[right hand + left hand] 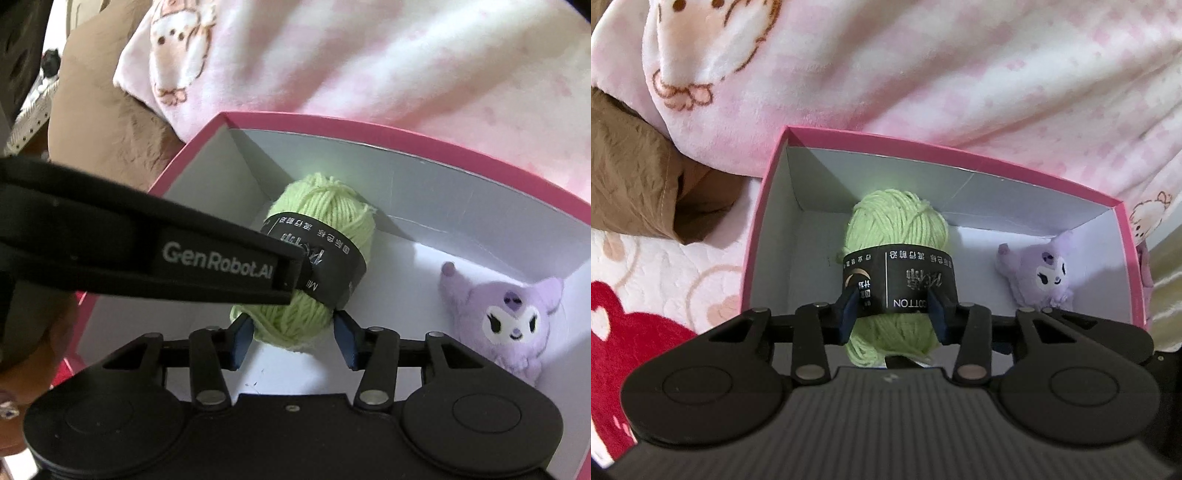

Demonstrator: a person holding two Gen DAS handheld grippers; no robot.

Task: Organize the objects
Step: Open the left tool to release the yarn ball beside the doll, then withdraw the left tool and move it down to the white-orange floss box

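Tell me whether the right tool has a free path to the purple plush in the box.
Probably yes. The right tool looks open and holds nothing; the purple plush lies uncovered in the pink box, right of the green yarn gripped by the left tool.

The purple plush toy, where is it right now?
The purple plush toy lies inside the pink box, in its right corner, right of the green yarn ball that the left gripper holds.
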